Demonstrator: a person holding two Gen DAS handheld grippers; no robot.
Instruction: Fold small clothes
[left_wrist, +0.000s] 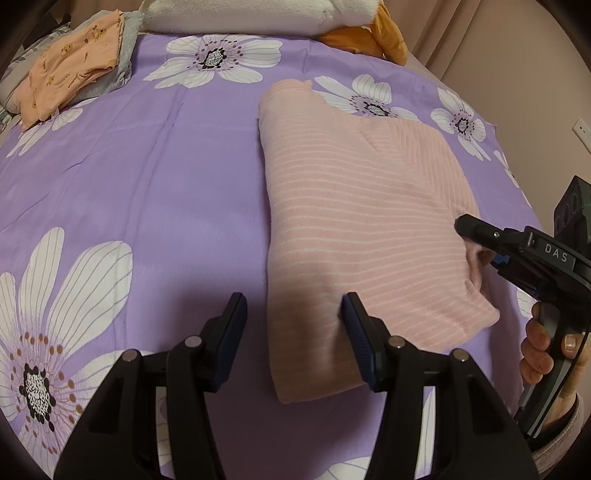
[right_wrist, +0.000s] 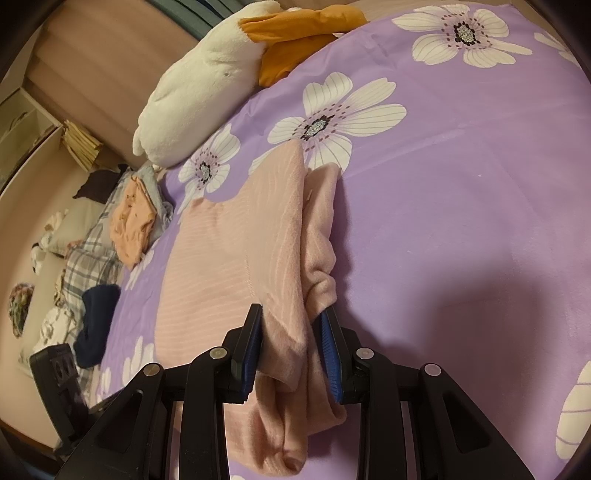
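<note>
One pink white-striped fleece garment (left_wrist: 354, 206) folded lengthwise on the purple flowered bedspread (left_wrist: 147, 192), right gripper (right_wrist: 291, 347) clamped on its bunched near-right edge, left gripper (left_wrist: 293, 321) fingers apart over its near-left corner, one orange printed folded garment (left_wrist: 70, 66) far left, one white plush toy (right_wrist: 199, 85) beyond.

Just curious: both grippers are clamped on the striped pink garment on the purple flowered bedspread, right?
Not quite. Only the right gripper is clamped on the striped pink garment; the left wrist view shows the left gripper open above its edge. The bedspread is as you say.
</note>
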